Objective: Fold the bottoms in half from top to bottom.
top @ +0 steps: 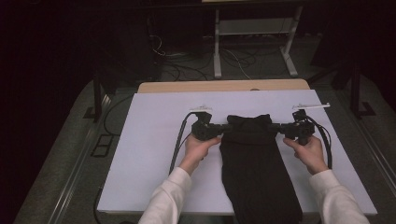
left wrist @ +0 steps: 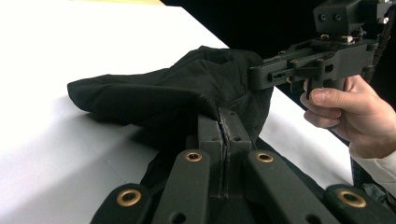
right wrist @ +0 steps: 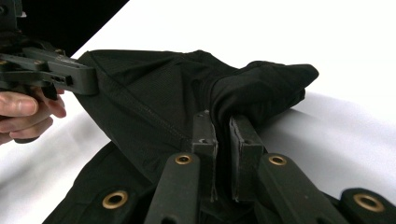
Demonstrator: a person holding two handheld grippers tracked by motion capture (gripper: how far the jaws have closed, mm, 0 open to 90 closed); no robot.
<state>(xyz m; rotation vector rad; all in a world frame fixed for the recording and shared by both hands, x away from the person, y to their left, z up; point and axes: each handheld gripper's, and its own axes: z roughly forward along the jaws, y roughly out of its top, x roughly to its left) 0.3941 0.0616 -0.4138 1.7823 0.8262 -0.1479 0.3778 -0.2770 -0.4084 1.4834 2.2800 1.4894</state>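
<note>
A black garment [top: 254, 168] lies lengthwise on the white table cover [top: 149, 140], running from mid-table to the near edge. Its far end is lifted and folded back over itself. My left gripper [top: 226, 127] is shut on the left side of that fold, and in the left gripper view its jaws press together on the black cloth [left wrist: 187, 93]. My right gripper [top: 274, 126] is shut on the right side of the fold; a bunch of fabric [right wrist: 252, 93] sits between its jaws. Each gripper view shows the other gripper [left wrist: 261, 77] [right wrist: 81, 81] holding the opposite edge.
The white cover spreads over a wooden table [top: 224, 86]. Two small white clips sit near its far edge [top: 201, 108] [top: 312, 106]. Cables [top: 180, 140] trail from both grippers across the cover. Beyond the table stand a white frame's legs [top: 217, 46] and floor cables.
</note>
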